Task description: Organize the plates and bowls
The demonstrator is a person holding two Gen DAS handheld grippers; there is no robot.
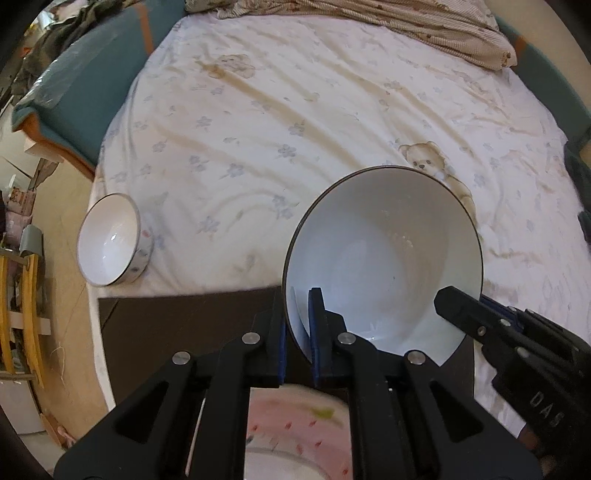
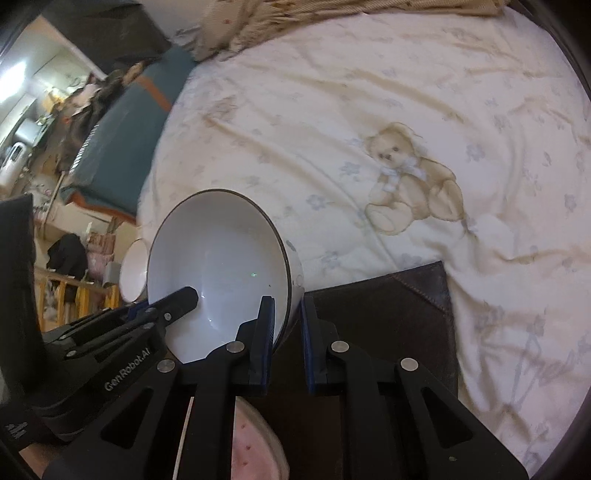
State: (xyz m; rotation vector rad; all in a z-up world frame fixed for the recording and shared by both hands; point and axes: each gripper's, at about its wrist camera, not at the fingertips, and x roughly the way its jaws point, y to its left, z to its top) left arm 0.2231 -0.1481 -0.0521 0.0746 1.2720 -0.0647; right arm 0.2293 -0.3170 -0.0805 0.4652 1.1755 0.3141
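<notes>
A large white bowl with a dark rim [image 1: 384, 258] is held tilted above a dark mat [image 1: 177, 325]. My left gripper [image 1: 297, 332] is shut on its left rim. My right gripper [image 2: 288, 332] is shut on its right rim, and the bowl [image 2: 218, 254] fills the middle of the right wrist view. The right gripper's finger [image 1: 465, 310] shows at the bowl's right side in the left wrist view. A smaller white bowl with a floral outside [image 1: 110, 240] stands at the bed's left edge. A pink patterned plate [image 1: 295, 424] lies below the grippers.
The bed sheet [image 1: 295, 129] with teddy bear prints spreads ahead. A folded blanket [image 1: 406, 26] lies at the far end. A teal bed frame [image 1: 85, 92] runs along the left. Floor clutter and a wooden rack [image 1: 26, 314] are at the left.
</notes>
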